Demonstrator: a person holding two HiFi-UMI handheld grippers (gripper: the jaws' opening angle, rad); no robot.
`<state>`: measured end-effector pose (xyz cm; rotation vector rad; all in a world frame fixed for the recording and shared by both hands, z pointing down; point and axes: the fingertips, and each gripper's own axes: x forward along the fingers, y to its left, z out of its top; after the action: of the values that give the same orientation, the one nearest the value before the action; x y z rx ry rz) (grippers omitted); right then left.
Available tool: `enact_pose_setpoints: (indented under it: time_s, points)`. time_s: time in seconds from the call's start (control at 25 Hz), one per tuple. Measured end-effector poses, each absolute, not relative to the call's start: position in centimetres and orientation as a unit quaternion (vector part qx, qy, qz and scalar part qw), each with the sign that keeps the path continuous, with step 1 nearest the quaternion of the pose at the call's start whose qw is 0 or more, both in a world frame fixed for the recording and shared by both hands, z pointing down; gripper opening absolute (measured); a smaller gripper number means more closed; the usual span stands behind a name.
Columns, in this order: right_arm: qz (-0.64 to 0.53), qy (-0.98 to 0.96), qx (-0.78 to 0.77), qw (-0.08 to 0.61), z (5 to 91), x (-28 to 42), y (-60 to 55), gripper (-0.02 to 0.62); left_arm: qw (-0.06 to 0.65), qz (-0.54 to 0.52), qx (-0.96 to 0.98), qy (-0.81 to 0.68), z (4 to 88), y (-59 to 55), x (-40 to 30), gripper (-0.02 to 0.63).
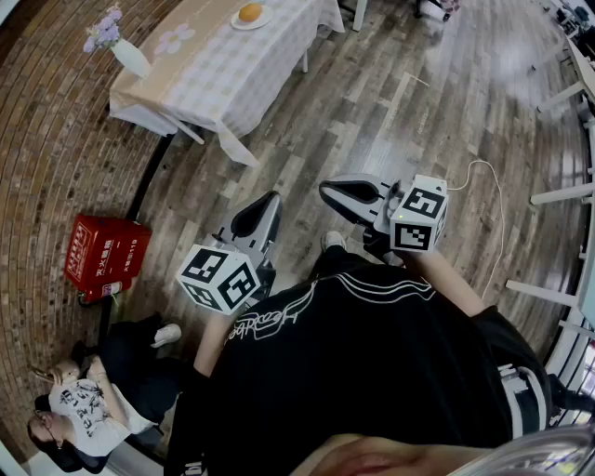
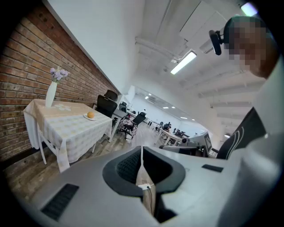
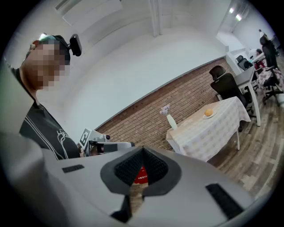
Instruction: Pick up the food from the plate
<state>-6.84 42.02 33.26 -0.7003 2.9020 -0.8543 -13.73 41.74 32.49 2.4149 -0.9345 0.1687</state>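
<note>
The food is a round orange piece (image 1: 250, 12) on a small white plate (image 1: 263, 22), lying on a table (image 1: 223, 74) with a pale checked cloth far ahead across the wooden floor. The left gripper view shows the food (image 2: 90, 115) on that table (image 2: 71, 131), and the right gripper view has the food (image 3: 208, 112) small in the distance. My left gripper (image 1: 272, 197) and right gripper (image 1: 325, 190) are held close to my body, far from the table. The jaws of the left gripper (image 2: 142, 148) and of the right gripper (image 3: 143, 150) are both shut with nothing in them.
A white vase with purple flowers (image 1: 119, 45) stands at the table's far end. A red box (image 1: 105, 253) sits by the brick wall. A person (image 1: 84, 400) sits on the floor at lower left. White table legs (image 1: 562, 195) and a cable (image 1: 483, 177) lie to the right. Black office chairs (image 2: 106, 104) stand beyond the table.
</note>
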Motion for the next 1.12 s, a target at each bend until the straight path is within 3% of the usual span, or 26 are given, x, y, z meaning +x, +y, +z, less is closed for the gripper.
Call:
enact_pose_setpoints:
  time_s: [0.8, 1.12]
  points:
    - [-0.243, 0.943, -0.226, 0.032, 30.6, 3.4, 28.7, -0.002, 0.229, 0.056, 0.906, -0.351, 29.7, 28.2, -2.7, 0.014]
    - [-0.229, 0.944, -0.235, 0.041, 29.7, 5.1, 24.8, -0.002, 0.217, 0.050, 0.907, -0.359, 29.2, 24.4, -1.6, 0.015]
